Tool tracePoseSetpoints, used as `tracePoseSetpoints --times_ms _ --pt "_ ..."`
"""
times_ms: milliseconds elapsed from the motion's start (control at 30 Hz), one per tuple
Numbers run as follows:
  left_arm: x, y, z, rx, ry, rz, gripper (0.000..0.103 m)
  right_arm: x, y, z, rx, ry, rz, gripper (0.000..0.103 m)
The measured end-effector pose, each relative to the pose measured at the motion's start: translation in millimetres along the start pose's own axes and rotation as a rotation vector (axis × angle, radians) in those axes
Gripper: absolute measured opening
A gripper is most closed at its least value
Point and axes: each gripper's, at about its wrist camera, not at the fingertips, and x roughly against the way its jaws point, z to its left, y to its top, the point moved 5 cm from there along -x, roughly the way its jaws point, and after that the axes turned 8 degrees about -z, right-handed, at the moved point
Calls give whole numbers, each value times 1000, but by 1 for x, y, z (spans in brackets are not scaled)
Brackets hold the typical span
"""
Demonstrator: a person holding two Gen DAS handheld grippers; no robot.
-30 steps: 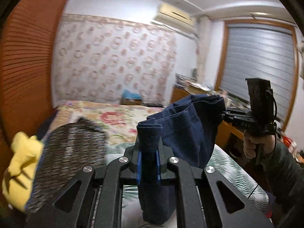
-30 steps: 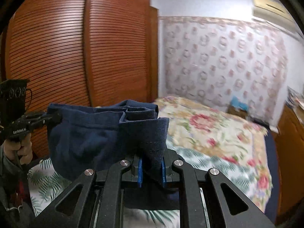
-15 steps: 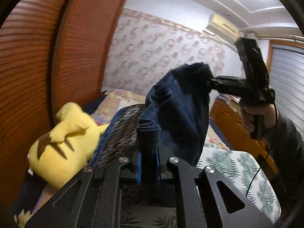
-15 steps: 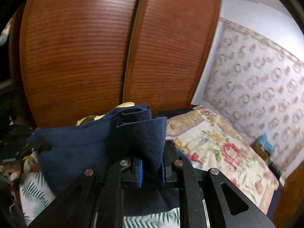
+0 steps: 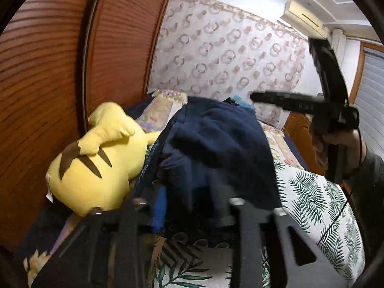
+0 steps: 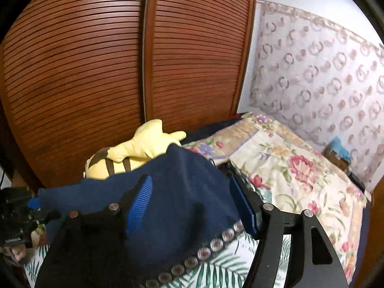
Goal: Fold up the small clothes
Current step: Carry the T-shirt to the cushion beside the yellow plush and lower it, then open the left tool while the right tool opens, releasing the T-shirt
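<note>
The yellow plush toy (image 6: 134, 151) and the slatted wooden wardrobe (image 6: 96, 72) close off the left side of the bed (image 6: 300, 168), whose flowered right half lies open beyond the navy garment (image 6: 182, 192).

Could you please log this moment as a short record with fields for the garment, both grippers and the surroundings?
garment: navy cloth, lying bunched on a dark patterned pile on the bed
left gripper: jaws have just been opening; cloth lies between them, blurred
right gripper: open, jaws have just been opening; cloth lies loose between the blue fingers
beside the cloth: yellow plush toy
bed cover: floral quilt
backdrop: wooden slatted wardrobe
</note>
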Motion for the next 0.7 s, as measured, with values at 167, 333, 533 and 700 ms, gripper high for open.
tracePoseSetpoints --times_ms 167,333,533,700 --pt "17 9 -23 -95 -25 -39 86 31 -23 11 -53 -6 -13 69" --pt "24 9 -50 -151 -53 -34 94 59 -43 29 -108 -21 -37 79" --pt "33 4 -90 -187 -116 -35 94 118 -74 50 -166 -103 -76 87" --pt "38 -6 -123 -245 -130 -17 94 162 -92 60 -218 -193 -103 87"
